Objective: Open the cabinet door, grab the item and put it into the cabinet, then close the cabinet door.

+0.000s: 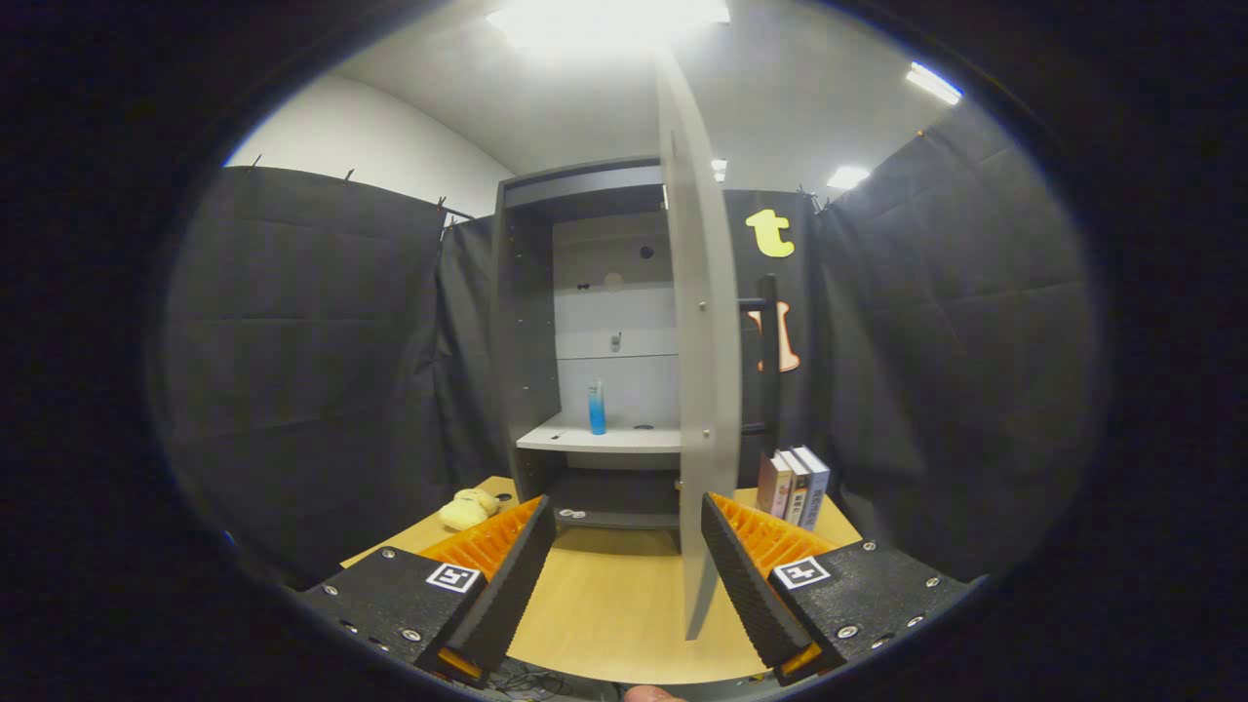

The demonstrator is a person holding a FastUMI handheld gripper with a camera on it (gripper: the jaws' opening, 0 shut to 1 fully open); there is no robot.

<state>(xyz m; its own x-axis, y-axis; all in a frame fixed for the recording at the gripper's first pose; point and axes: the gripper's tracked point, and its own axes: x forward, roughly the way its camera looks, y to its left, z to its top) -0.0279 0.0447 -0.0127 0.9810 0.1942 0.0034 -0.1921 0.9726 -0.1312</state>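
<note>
Wooden tabletop (614, 595) carried the cabinet (585, 341), door (697, 390) open, blue bottle (597, 408) upright on its shelf, while the gripper (629, 575) stood before it, fingers wide and empty.

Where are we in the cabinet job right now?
Done: the cabinet door stands open, and a blue bottle sits upright on the shelf inside, so the item looks placed. In hand: nothing; the gripper is open, with the door's edge just ahead of its fingers. Left: closing the door.
</note>
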